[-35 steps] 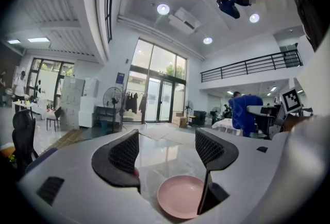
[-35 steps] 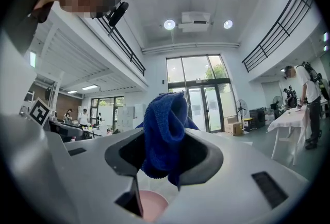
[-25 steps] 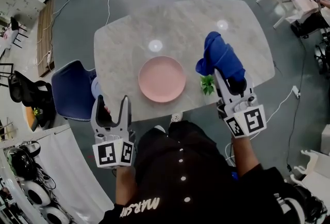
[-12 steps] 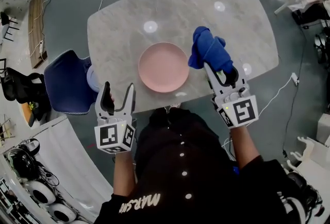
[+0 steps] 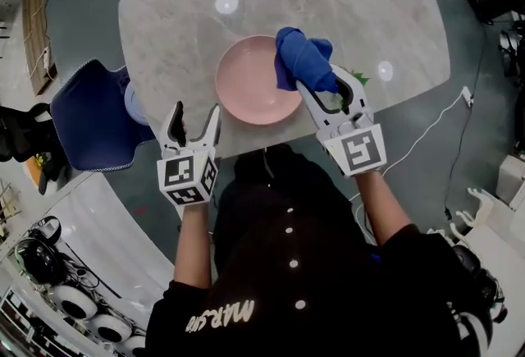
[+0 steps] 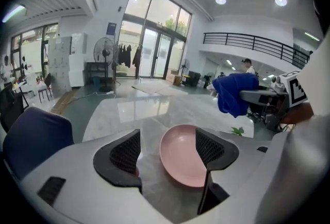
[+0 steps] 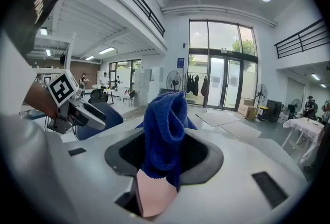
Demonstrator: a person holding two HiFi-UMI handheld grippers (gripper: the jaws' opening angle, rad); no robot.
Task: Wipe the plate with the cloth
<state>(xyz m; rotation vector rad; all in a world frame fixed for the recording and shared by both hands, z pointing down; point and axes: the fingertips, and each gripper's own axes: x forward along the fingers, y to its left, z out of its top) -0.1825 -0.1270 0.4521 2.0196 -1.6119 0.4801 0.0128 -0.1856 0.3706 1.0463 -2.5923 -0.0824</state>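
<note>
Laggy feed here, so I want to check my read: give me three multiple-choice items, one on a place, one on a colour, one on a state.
1. Where is the cloth? A) over the plate's right rim B) over its left rim C) nowhere near it
2. What colour is the plate? A) white B) pink C) green
3. How are the left tongs? A) shut on the plate B) shut on the cloth C) open, gripping nothing

Answers: 1 A, the head view shows it held there by the right tongs; 2 B, pink in every view; 3 C, the jaws stand apart short of the plate.
</note>
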